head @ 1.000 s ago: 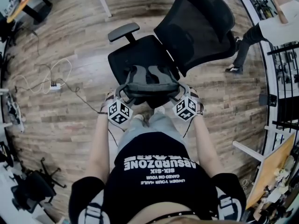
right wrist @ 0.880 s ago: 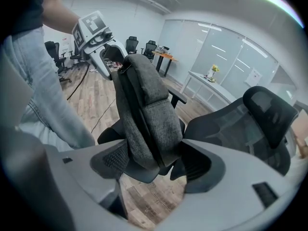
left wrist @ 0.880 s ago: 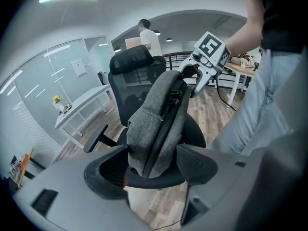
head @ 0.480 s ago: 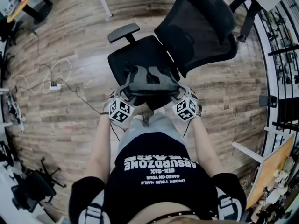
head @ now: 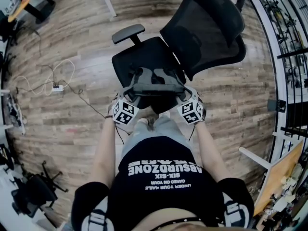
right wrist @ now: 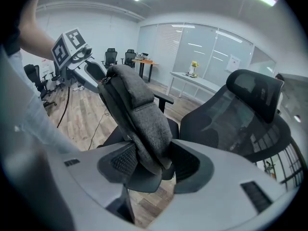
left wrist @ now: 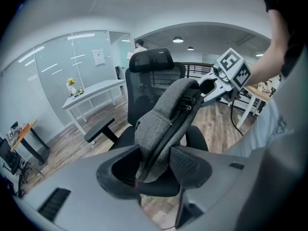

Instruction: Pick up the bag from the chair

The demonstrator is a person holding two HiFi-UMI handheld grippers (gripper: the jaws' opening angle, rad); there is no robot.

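**A:** How far along is the pick-up?

**B:** The chair (head: 202, 28) has the grey bag (head: 155, 83) standing on the front of its seat. The bag spans from one tool to the other, and nothing looks lifted yet.

**A:** And the tools themselves?

**B:** The left gripper (left wrist: 154, 170) has just been closing its jaws. They stand part-way shut, and the bag's near end fills the gap between them and presses on both pads. The right gripper (right wrist: 154, 165) has also just been closing, and it pinches the opposite end in the same way.

**A:** What remains?

**B:** As I judge it, the grasp is made. The bag has yet to be raised clear of the seat.
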